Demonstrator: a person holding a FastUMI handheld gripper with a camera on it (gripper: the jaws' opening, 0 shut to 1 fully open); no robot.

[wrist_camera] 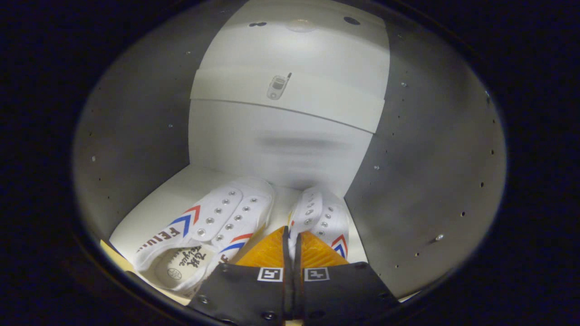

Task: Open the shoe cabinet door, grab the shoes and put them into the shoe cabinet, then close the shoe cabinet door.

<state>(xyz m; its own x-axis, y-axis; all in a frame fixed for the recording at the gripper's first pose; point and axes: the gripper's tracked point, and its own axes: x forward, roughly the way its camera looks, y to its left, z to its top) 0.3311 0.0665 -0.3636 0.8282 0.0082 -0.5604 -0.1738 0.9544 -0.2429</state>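
Observation:
I am looking into the shoe cabinet. Two white canvas shoes with red and blue stripes lie on its white bottom board (158,206), toes toward the back panel. The left shoe (217,222) sits beyond and left of my fingers, apart from them, with its opening facing me. My gripper (292,237) is shut on the right shoe (319,217). A thin white strip of that shoe's inner side wall shows between the two pads, and its heel is hidden behind the right finger.
The white back panel (281,145) stands close behind the toes. A white shelf (326,102) spans the cabinet above, with a small metal fitting (277,86) on its front. Grey side walls with peg holes close in on the left (136,136) and right (430,158).

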